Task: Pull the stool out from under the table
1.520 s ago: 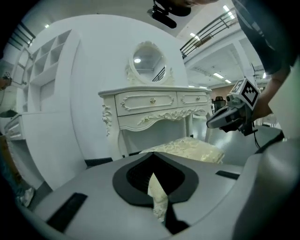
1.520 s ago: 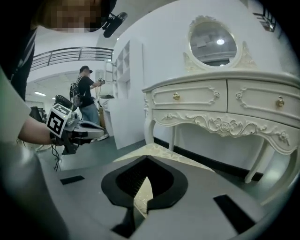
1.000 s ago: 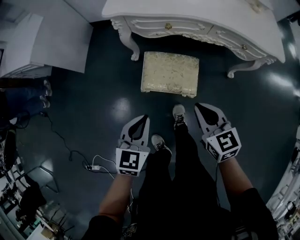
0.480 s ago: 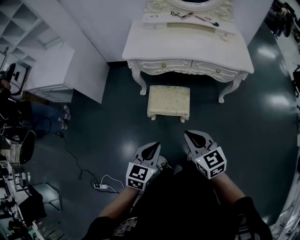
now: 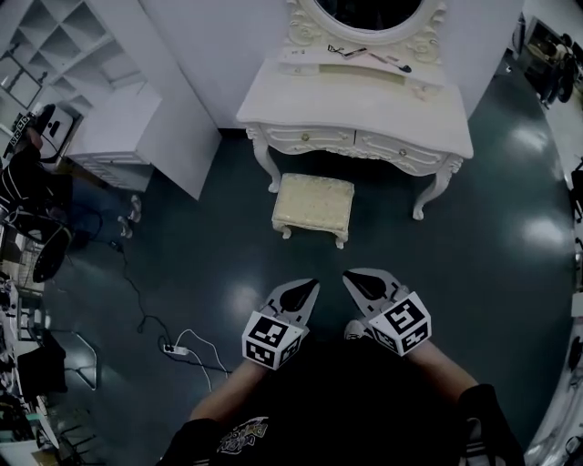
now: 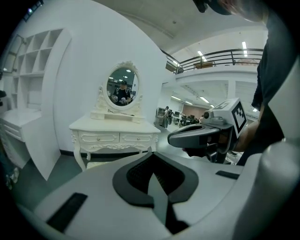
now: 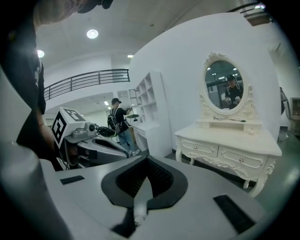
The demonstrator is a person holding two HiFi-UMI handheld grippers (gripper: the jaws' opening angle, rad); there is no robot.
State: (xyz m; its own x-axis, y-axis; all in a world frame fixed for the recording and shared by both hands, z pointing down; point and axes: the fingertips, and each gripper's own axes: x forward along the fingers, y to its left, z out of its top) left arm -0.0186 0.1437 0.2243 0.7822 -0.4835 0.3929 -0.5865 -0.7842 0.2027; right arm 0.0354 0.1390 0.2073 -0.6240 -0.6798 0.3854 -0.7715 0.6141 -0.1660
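Note:
The stool (image 5: pixel 312 206), with a cream cushion and short white legs, stands on the dark floor just in front of the white dressing table (image 5: pixel 360 102), between its front legs. Both grippers hang well short of it, near the person's body, and touch nothing. My left gripper (image 5: pixel 308 289) is shut and empty, pointing toward the stool. My right gripper (image 5: pixel 351 278) beside it is also shut and empty. In the left gripper view my jaws (image 6: pixel 153 180) meet in front of the table (image 6: pixel 115 129). The right gripper view shows shut jaws (image 7: pixel 143 187) and the table (image 7: pixel 229 140).
An oval mirror (image 5: pixel 369 11) and small items sit on the table top. A white shelf unit (image 5: pixel 118 127) stands at the left. A power strip with a cable (image 5: pixel 168 348) lies on the floor at the lower left. A person (image 5: pixel 27 182) is at the far left.
Both grippers have risen and drawn back from the stool, staying shut. The head view has pulled back, so stool and table look smaller. The stool has not moved.

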